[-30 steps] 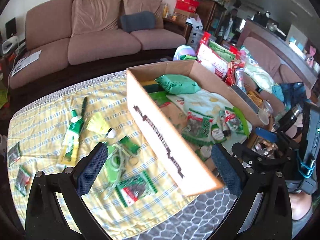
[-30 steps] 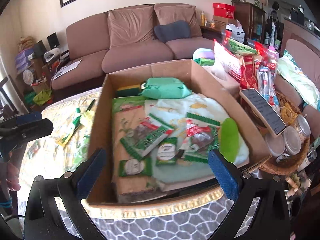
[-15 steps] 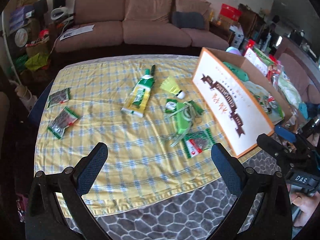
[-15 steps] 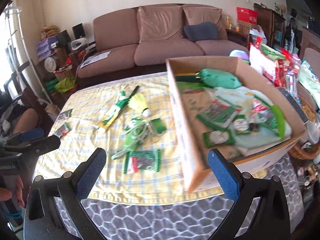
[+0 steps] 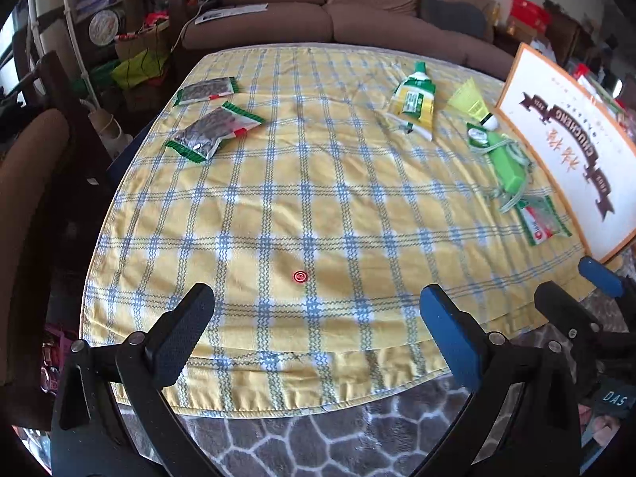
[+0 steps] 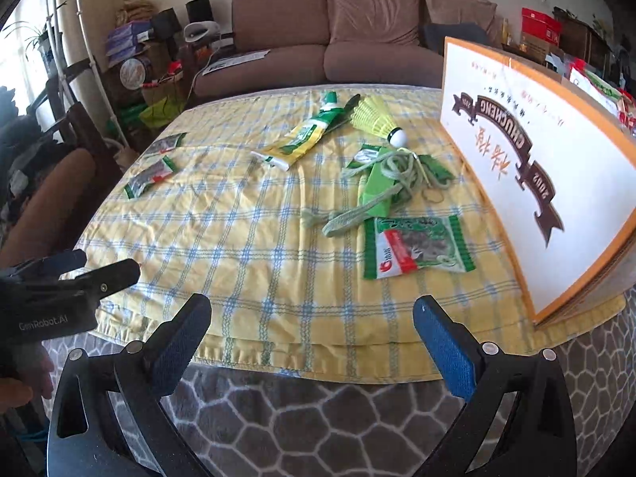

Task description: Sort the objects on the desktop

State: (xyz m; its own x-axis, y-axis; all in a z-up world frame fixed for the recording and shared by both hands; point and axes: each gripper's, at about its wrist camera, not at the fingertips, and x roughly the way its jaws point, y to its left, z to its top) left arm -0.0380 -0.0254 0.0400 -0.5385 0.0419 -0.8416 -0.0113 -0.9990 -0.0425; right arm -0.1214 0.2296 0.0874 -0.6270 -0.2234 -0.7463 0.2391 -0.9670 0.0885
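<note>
On the yellow checked cloth (image 5: 302, 198) lie two dark snack packets (image 5: 212, 129) at the far left, a yellow-green tube (image 5: 413, 101), a yellow shuttlecock (image 6: 377, 117), a green pouch tangled with cord (image 6: 381, 183) and a green-red snack packet (image 6: 415, 246). The cardboard box (image 6: 552, 183) stands at the right with its white printed side facing me. My left gripper (image 5: 314, 326) is open and empty over the cloth's near edge. My right gripper (image 6: 310, 334) is open and empty at the near edge, in front of the green-red packet.
A brown sofa (image 6: 357, 35) stands behind the table. A chair and clutter (image 5: 47, 119) stand to the left. A grey patterned cover (image 6: 318, 417) hangs below the cloth's near edge. A red laser dot (image 5: 300, 276) lies on the cloth.
Both grippers have swung left, away from the box interior, and now face the cloth and its loose objects. Both stay open and empty.
</note>
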